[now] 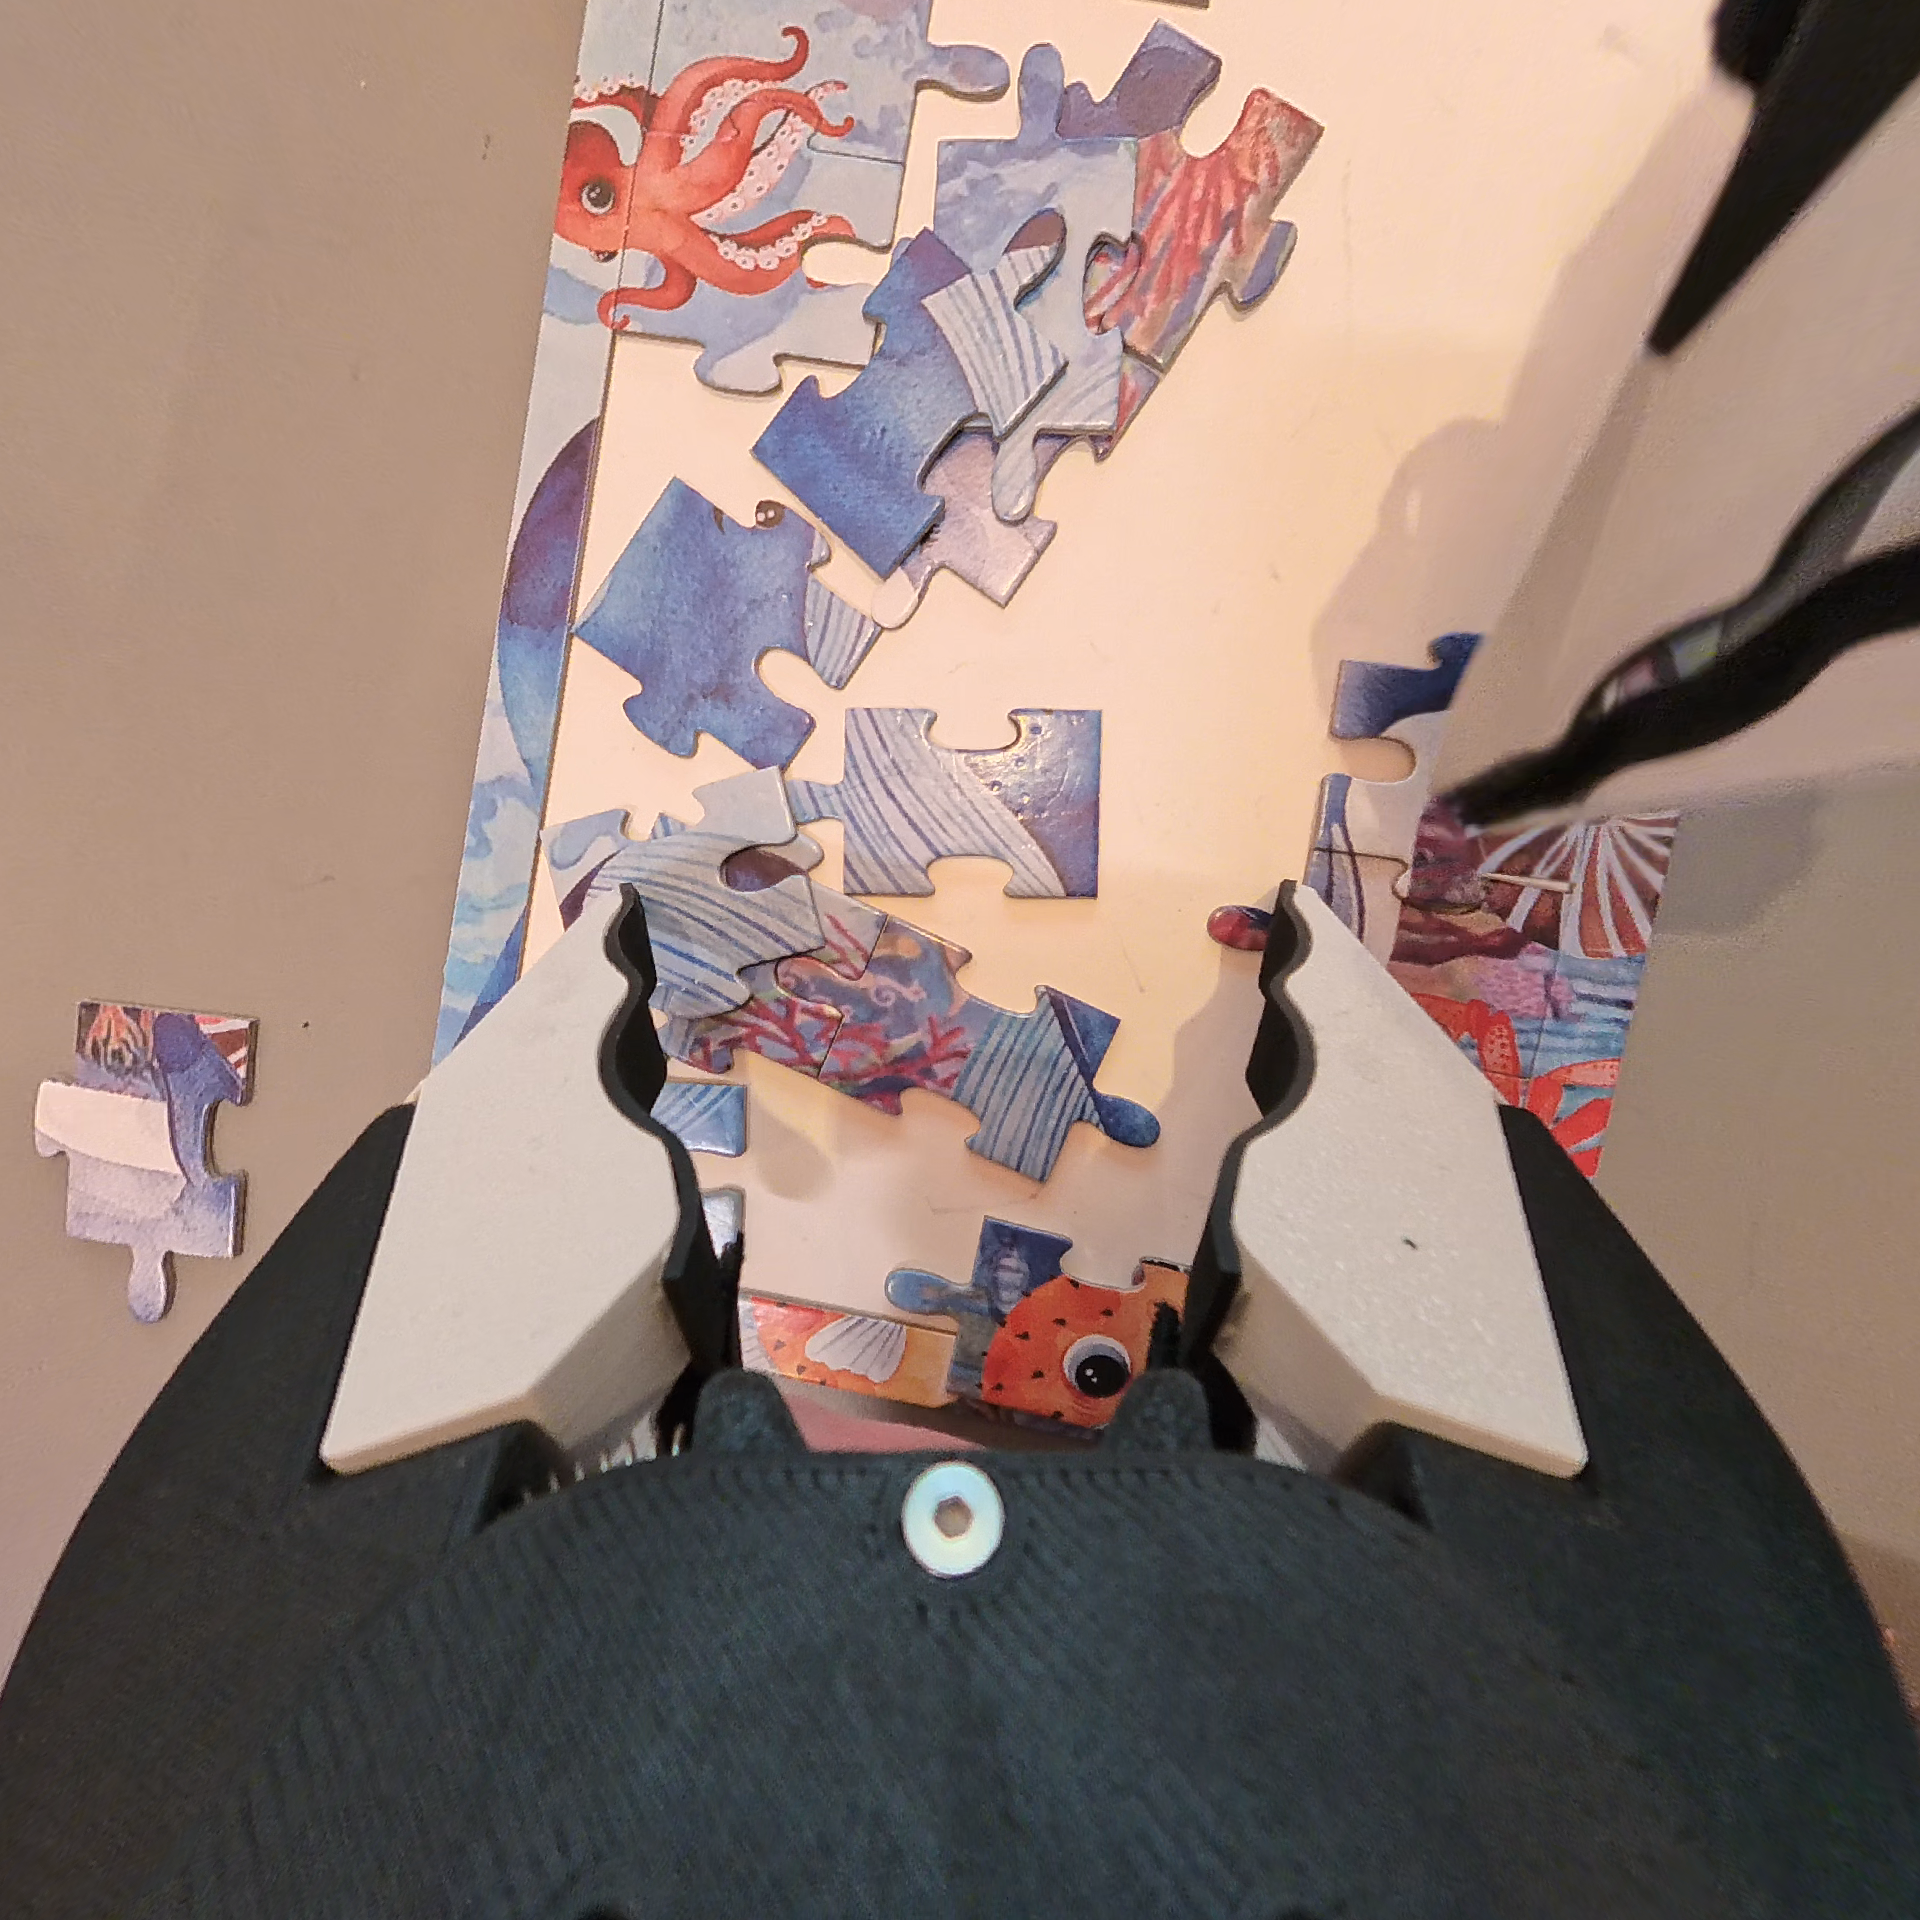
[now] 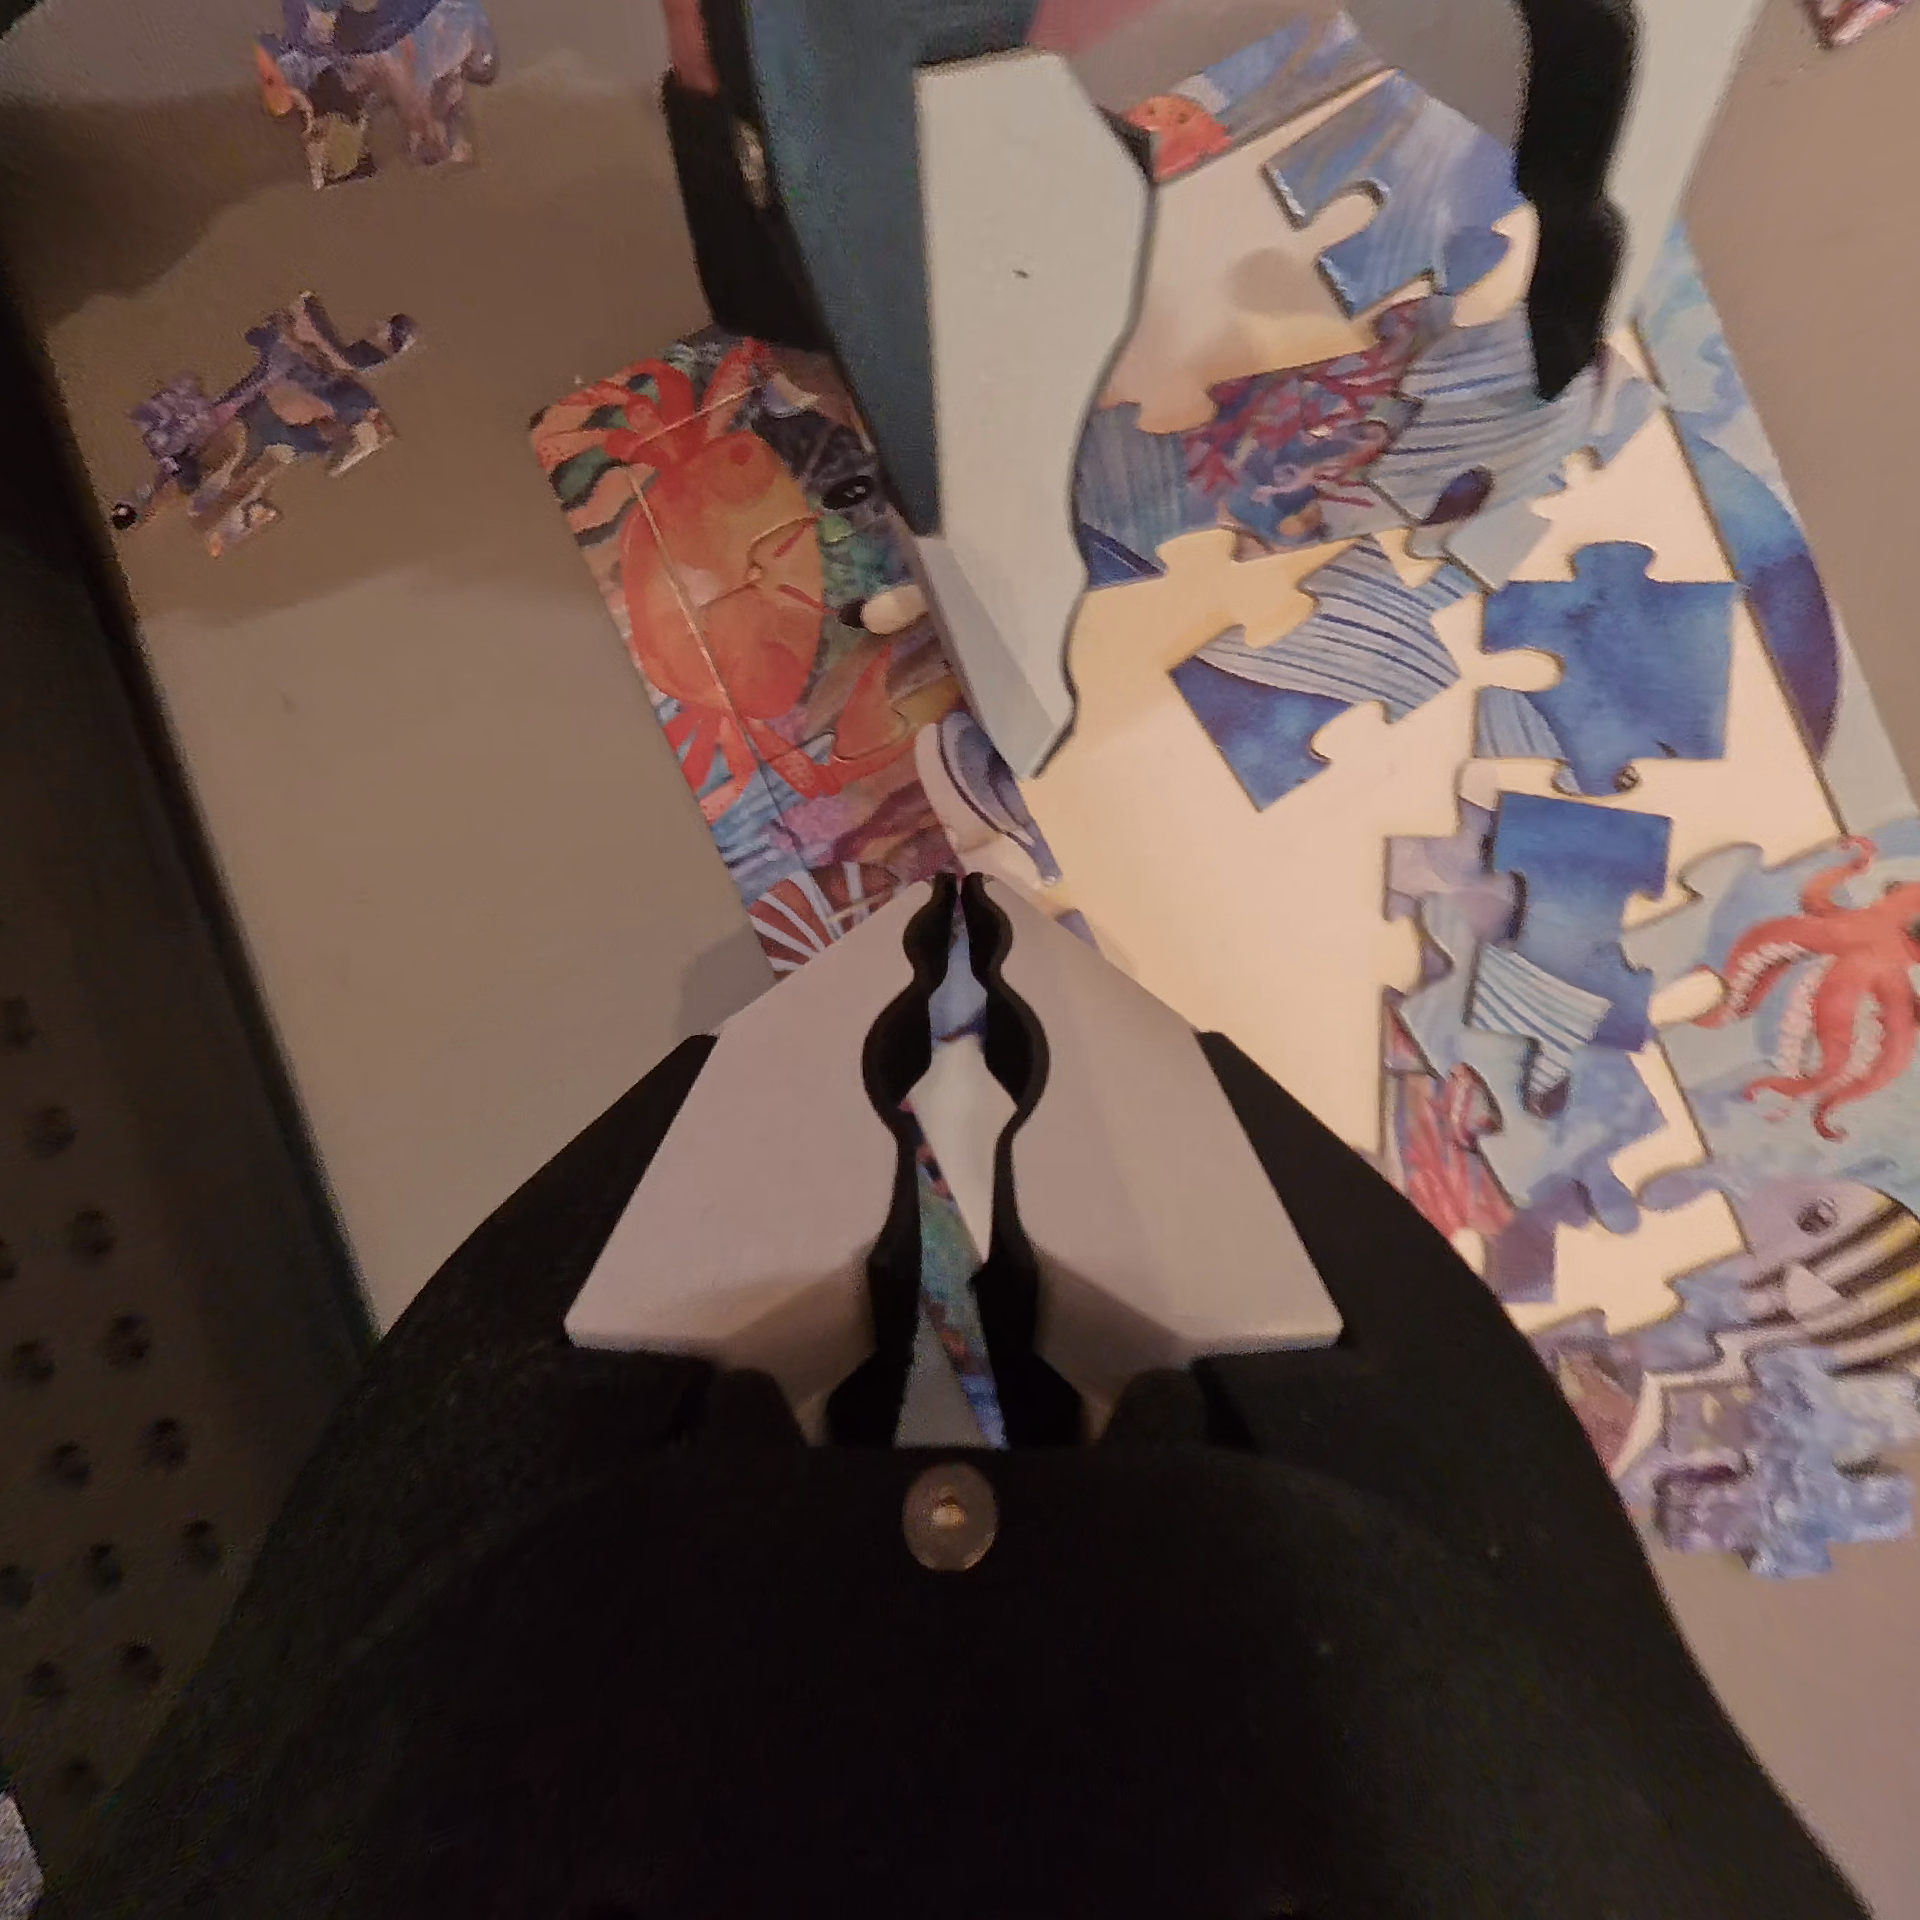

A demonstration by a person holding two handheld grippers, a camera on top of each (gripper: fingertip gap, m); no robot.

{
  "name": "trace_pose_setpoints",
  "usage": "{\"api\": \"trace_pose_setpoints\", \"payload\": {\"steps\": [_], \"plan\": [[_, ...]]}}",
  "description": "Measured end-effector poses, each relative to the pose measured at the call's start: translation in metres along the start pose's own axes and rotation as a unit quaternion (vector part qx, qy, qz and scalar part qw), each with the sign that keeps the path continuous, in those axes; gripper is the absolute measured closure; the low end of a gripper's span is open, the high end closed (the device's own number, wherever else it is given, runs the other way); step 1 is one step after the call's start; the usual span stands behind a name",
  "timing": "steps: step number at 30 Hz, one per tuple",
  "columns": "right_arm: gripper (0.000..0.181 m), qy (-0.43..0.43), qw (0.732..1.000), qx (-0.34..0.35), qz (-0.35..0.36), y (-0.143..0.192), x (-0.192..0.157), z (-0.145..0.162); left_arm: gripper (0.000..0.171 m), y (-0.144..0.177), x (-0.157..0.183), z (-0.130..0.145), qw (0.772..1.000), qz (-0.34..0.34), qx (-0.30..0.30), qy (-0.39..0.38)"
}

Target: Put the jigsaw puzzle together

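In your left wrist view, loose blue pieces lie scattered and partly overlapping on the cream puzzle board [image 1: 1195,582]. An octopus section [image 1: 717,197] is already joined at the far left edge, a crab and coral section [image 1: 1527,966] sits at the right edge, and an orange fish piece [image 1: 1081,1351] lies close under the fingers. One stray piece [image 1: 156,1132] lies apart on the grey-brown table [image 1: 260,520], left of the board. The other tool's dark fingers cross the upper right corner, blurred, with their tip over the right-hand section. Your left hand-held gripper [image 1: 956,925] is spread wide above a cluster of striped and coral pieces [image 1: 883,1008], holding nothing; its left finger overlaps the cluster's edge in the picture, though you cannot tell whether it touches.

In your right wrist view, the left tool stands ahead, partly hiding the middle of the board [image 2: 1247,935]. The crab section [image 2: 727,603] lies ahead to the left, the octopus [image 2: 1829,977] to the right, and two loose pieces [image 2: 270,426] lie on the table [image 2: 416,831] at the far left. A dark perforated surface [image 2: 73,1299] runs along the left side. Your right hand-held gripper [image 2: 958,883] is pressed together at the tips, which sit just over the board's near-left edge beside a striped piece; nothing is clearly pinched between them.
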State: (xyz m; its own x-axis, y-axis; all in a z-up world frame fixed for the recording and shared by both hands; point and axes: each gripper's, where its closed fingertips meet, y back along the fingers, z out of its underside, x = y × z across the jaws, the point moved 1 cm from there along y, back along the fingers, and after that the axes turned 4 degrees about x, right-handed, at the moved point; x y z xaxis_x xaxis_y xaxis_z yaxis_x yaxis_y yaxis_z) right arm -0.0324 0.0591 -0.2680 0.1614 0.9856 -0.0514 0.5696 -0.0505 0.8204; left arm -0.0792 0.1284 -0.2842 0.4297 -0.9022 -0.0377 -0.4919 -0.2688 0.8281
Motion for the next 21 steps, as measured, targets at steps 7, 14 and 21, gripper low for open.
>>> {"api": "trace_pose_setpoints", "payload": {"steps": [7,14,21], "plan": [[0.181,-0.029,0.999,-0.032,0.025,0.004,0.019,0.022,0.057,0.000,0.000,0.000,1.000,0.000,-0.001,0.000],[0.181,-0.031,0.998,-0.040,0.033,0.010,0.019,0.022,0.056,0.000,0.000,0.000,1.000,0.000,-0.002,0.000],[0.181,-0.011,0.999,-0.051,0.012,0.007,0.004,0.015,0.056,0.000,-0.001,0.000,1.000,0.000,-0.004,0.000]]}}
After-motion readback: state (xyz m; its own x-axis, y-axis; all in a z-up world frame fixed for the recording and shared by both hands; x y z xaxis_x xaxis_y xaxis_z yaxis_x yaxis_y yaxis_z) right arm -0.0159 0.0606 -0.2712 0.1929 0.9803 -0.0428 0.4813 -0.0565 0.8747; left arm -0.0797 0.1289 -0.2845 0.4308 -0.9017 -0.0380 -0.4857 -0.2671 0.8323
